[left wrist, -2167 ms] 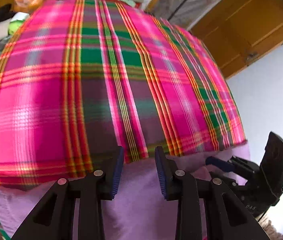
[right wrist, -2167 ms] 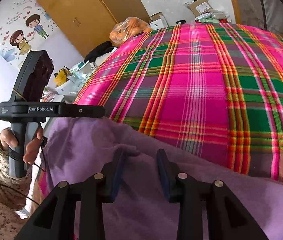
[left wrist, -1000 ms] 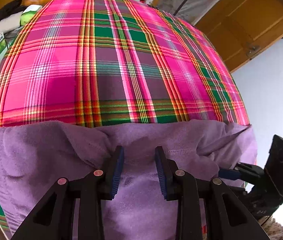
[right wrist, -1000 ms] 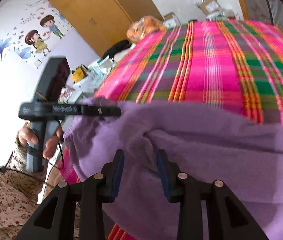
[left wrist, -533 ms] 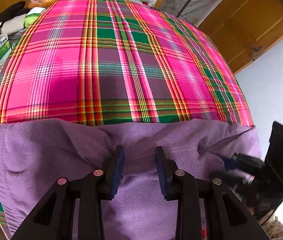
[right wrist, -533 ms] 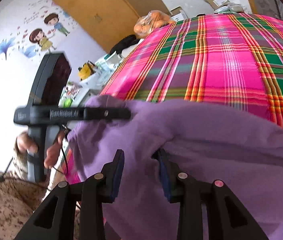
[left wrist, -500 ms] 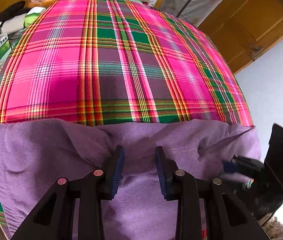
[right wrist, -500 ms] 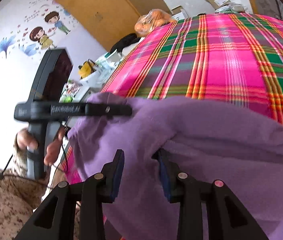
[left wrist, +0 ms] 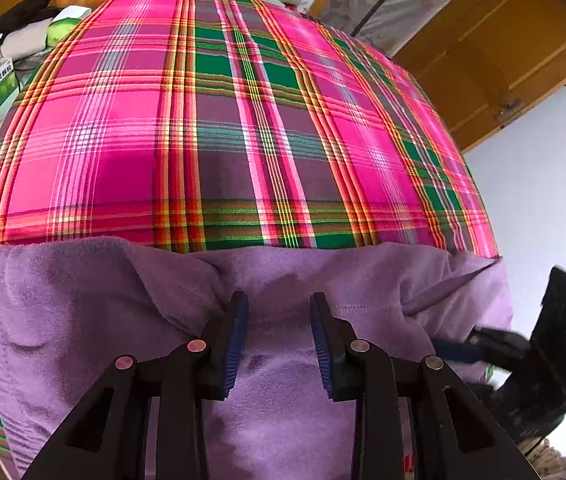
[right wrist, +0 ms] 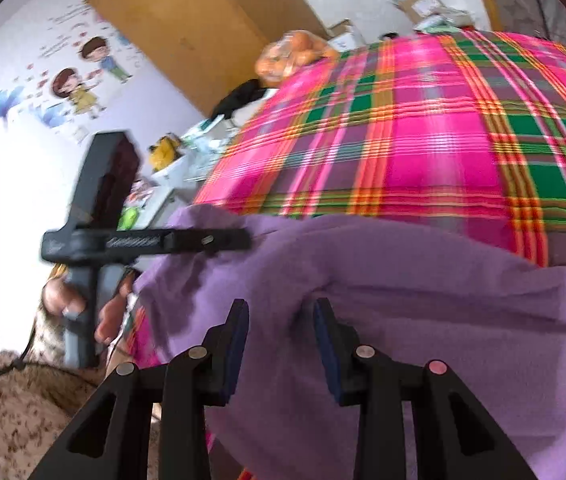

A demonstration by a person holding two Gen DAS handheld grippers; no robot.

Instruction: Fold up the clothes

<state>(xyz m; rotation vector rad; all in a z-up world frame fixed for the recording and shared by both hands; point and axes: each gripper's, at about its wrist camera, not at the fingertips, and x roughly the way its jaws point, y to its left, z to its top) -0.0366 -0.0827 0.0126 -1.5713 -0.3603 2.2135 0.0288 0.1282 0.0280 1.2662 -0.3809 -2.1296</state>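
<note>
Left gripper (left wrist: 278, 336) is pinching a bunched ridge of the purple fleece garment (left wrist: 83, 300). Right gripper (right wrist: 281, 340) is doing the same near the garment's right edge; cloth is humped between both sets of pads. The garment is lying along the near edge of the plaid bedcover (left wrist: 219, 140), far part bare. Judging it as the spread/first-fold step. Next: lifting both holds evenly, carrying toward far side, keeping the edge taut.
</note>
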